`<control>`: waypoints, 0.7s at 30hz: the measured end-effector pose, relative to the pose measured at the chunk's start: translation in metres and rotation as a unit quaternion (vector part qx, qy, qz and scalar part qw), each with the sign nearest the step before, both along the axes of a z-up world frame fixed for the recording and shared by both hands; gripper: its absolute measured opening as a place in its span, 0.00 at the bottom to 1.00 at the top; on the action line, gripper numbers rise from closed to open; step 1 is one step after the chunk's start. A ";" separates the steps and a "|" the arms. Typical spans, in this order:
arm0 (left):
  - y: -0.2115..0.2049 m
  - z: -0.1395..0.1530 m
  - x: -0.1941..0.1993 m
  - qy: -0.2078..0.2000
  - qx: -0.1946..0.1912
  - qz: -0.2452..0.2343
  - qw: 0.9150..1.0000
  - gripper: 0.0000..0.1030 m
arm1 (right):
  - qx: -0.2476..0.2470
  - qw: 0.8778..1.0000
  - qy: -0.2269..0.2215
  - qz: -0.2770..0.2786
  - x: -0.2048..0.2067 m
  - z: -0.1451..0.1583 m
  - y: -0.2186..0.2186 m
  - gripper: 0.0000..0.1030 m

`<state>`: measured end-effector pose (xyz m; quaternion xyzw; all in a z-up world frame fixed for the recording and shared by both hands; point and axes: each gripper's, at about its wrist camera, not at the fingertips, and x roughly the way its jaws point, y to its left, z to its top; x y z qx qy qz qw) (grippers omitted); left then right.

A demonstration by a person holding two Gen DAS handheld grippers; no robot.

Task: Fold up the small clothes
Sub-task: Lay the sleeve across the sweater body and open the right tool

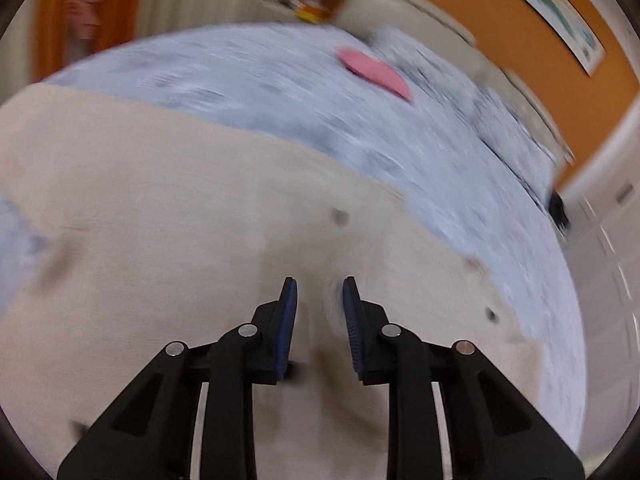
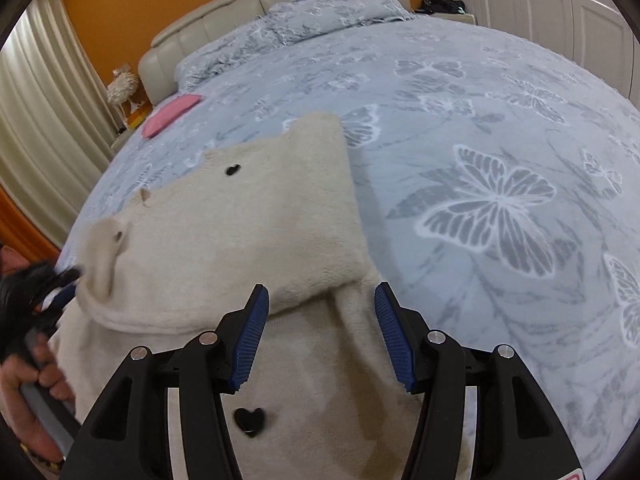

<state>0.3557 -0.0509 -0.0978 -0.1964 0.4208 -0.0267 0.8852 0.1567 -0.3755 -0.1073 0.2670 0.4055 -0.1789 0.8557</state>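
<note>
Cream fleece filled the space under both pairs of jaws. The left gripper [image 1: 320, 286] stood with its blue pads close together but not touching; the picture was blurred, and whether any nap was pinched in the narrow gap could not be told. It pointed steeply down onto the garment [image 1: 168, 216], which spread beneath it and away to its left, with small dark spots scattered on the cloth.

The right gripper [image 2: 322, 292] stood about half open, holding nothing. Between its pads lay the lower corner of a folded-over flap [image 2: 256, 216], so the flap's edge ran from just ahead of the jaws up and away across the bed. The flap's long side ran away from the camera, and a black heart [image 2: 249, 420] sat on the layer below the jaws.

Of the two, the right gripper looked nearer to that free corner; the left one, seen at the left edge of the right view in the person's hand [image 2: 38, 408], was at the garment's far side near a rolled edge. The next fold would likely turn on that corner lying straight ahead of the right jaws.

Farther out lay the bedspread [image 2: 500, 200] with butterflies, a pink cloth [image 2: 170, 114] well apart near the pillows [image 2: 320, 16], and the headboard [image 2: 240, 12]. Nothing stood between jaws and cloth.
</note>
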 end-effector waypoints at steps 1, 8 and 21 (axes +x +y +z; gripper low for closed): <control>0.008 -0.005 -0.001 0.005 0.012 0.007 1.000 0.20 | 0.005 1.000 0.001 -0.003 0.000 -0.002 -0.003 0.53; 0.021 -0.010 -0.021 0.008 -0.076 -0.005 0.997 0.79 | 0.022 1.000 -0.017 -0.006 0.009 -0.002 -0.009 0.54; -0.045 -0.010 0.018 0.031 -0.054 -0.089 0.994 0.40 | 0.074 0.997 -0.035 0.008 0.041 -0.027 -0.030 0.27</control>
